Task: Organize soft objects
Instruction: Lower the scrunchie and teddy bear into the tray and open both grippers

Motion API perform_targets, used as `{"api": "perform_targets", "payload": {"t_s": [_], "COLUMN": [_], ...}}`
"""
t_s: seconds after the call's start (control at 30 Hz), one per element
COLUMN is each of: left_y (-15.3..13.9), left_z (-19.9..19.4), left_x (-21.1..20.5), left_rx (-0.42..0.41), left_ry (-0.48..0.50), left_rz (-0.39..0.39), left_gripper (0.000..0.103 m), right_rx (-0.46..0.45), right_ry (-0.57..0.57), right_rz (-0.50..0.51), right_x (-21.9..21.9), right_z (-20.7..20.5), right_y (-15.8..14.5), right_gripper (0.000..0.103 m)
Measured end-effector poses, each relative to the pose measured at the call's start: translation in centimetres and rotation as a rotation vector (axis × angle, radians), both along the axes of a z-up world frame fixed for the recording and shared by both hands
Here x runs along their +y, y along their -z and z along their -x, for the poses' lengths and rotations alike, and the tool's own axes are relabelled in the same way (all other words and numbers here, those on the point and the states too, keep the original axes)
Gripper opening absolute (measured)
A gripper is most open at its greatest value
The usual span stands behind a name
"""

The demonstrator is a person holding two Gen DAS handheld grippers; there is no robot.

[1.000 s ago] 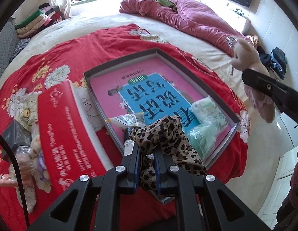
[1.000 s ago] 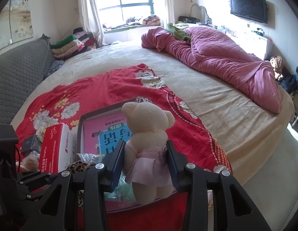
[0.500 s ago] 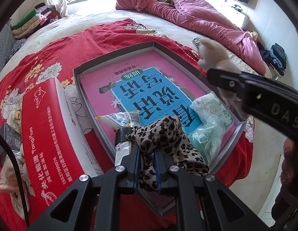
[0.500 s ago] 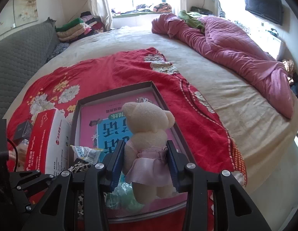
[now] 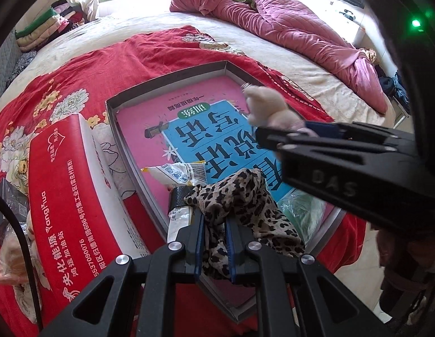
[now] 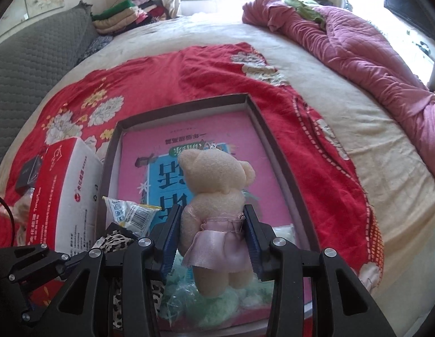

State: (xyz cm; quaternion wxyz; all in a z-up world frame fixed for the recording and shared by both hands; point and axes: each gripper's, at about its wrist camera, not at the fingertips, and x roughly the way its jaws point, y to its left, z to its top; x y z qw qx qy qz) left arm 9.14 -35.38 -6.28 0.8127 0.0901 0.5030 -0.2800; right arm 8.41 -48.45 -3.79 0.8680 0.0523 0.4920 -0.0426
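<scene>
— What is the left gripper (image 5: 213, 221) holding there?

— Its blue-padded jaws are pinching a soft leopard-print cloth (image 5: 245, 205), bunched between them and spilling out ahead and to the right of the tips. It is hanging over the near corner of the shallow grey cardboard tray (image 5: 166, 81) lying on the red flowered bedspread (image 5: 77, 64).

— And the other one?

— The right gripper (image 6: 213, 226) is clamping a cream plush bear in a pale pink satin skirt (image 6: 214, 196) by the waist. The head is sticking up past the jaws, the legs dangling below them. It is hovering over the tray, above the pink and blue book cover (image 6: 217, 129) on the tray floor.

— Anything else in there?

— Just under the bear's feet a crumpled pale green plastic bag (image 6: 189, 295) is lying. Left of those jaws sits a white and yellow snack packet (image 6: 130, 210). Outside the tray, left of both grippers, a red and white carton with printed lettering (image 5: 68, 196) is resting against the tray's wall.
</scene>
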Motion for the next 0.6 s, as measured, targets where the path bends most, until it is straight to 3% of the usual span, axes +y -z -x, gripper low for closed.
{"api": "perform_targets", "payload": {"t_s": [0.37, 0.6], "left_y": [-0.2, -0.3], "left_z": [-0.2, -0.1], "left_x": [0.1, 0.1], "left_rx": [0.005, 0.005], "left_ry": [0.001, -0.003], "left_rz": [0.003, 0.012], "left_gripper": [0.015, 0.015], "right_rx": [0.055, 0.032], "right_ry": [0.018, 0.043], "right_rz": [-0.032, -0.056], "right_x": [0.1, -0.3], "right_z": [-0.6, -0.2], "right_y": [1.9, 1.7], "right_gripper": [0.049, 0.051]}}
